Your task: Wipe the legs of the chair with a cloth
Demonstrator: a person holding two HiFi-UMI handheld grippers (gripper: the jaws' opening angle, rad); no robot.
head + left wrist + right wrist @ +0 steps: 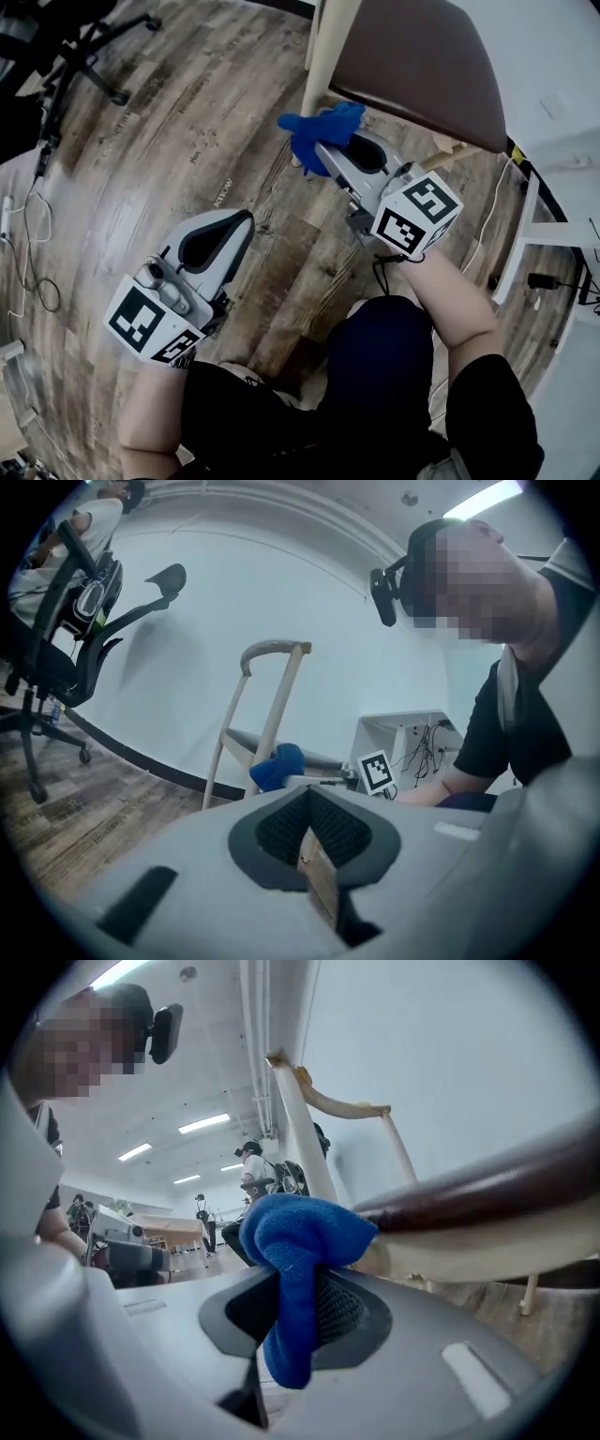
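A chair with a brown seat [422, 56] and cream wooden legs [328, 47] stands at the top right of the head view. My right gripper [325, 153] is shut on a blue cloth [321, 129], and the bunched cloth sits against the front leg just under the seat edge. In the right gripper view the cloth [298, 1241] hangs between the jaws of the right gripper [298, 1309], beside the leg [302, 1124] and the seat [487, 1194]. My left gripper [244, 220] hovers over the floor to the lower left, shut and empty. The left gripper view shows the left gripper [307, 829], the chair [274, 705] and the cloth [277, 766].
A black office chair base [94, 56] stands at the upper left. Loose cables [33, 244] lie on the wood floor at the left edge. White furniture [553, 103] and more cables [489, 220] are on the right. The person's knees [375, 366] fill the bottom.
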